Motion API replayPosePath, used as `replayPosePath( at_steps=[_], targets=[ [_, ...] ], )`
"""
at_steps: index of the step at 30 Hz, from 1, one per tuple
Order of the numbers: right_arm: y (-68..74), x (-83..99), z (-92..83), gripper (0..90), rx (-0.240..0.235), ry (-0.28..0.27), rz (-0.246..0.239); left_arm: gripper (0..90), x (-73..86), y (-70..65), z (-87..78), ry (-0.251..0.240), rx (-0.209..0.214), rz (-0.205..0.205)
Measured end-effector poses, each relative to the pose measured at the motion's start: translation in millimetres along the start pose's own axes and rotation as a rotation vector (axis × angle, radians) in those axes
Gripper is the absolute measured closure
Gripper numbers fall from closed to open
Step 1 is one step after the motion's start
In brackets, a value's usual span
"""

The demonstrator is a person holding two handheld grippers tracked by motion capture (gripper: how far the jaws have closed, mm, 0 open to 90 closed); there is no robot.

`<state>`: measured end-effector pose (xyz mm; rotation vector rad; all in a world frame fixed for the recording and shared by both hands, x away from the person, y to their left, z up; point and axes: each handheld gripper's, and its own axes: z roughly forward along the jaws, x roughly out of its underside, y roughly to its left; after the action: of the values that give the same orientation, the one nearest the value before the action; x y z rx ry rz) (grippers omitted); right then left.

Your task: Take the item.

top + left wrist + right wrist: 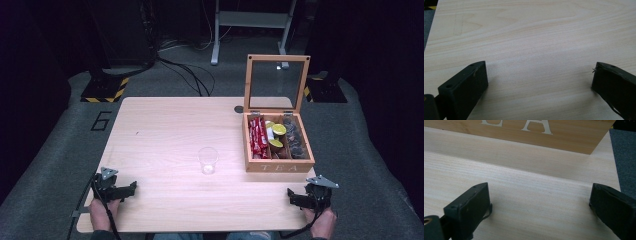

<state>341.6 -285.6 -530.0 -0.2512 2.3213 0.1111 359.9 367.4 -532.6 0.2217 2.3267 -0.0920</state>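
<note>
At the near left corner of the table (165,125), the left claw (131,187) rests low on the wood, held by a hand (102,212) that comes in from the bottom edge, its jaws pointing toward the table's middle. From the left gripper view the two black jaws stand wide apart with bare pale wood between them and nothing held.

Over at the near right corner, the right claw (291,196) lies likewise on the table, gripped by the other hand (322,222), its jaws pointing left and slightly forward. The right gripper view shows those jaws also spread wide, empty, with the front wall of a wooden box just ahead and pale letters on it.

That tea box (278,165) sits on the right side of the table, marked TEA on its front, near the right claw but apart from it. Its glass-paned lid (276,82) stands upright at the back. Inside, red packets (257,136) fill the left compartment, yellow-green and white pieces (276,134) the middle, and dark packets (296,137) the right.

A clear plastic cup (208,160) stands upright near the table's middle, left of the box and well apart from both claws. It looks empty.
</note>
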Motion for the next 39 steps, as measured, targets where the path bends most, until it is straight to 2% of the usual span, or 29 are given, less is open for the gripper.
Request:
replayPosePath(
  at_steps=[13,17,22,26,39],
  targets=[
    [0.6,-0.5,-0.9,4.0,0.008,0.007,0.014,0.4,-0.1,-0.1,-0.2,0.001,-0.001,-0.001],
    [-0.5,-1.3,-0.7,4.5,0.007,0.011,0.002,0.4,-0.1,-0.1,-0.2,0.001,-0.001,-0.001],
    [-3.0,-2.0,-2.1,4.9,-0.015,0.009,0.02,0.6,-0.1,-0.2,-0.2,-0.001,0.0,-0.002],
    [-2.7,-5.4,-9.9,6.2,-0.024,-0.003,0.04,0.6,-0.1,-0.1,-0.2,0.001,0.0,-0.001],
    [-1.3,-33.0,-39.0,6.2,-0.053,-0.047,0.03,0.6,-0.2,0.5,-0.8,0.008,0.002,0.009]
  ],
)
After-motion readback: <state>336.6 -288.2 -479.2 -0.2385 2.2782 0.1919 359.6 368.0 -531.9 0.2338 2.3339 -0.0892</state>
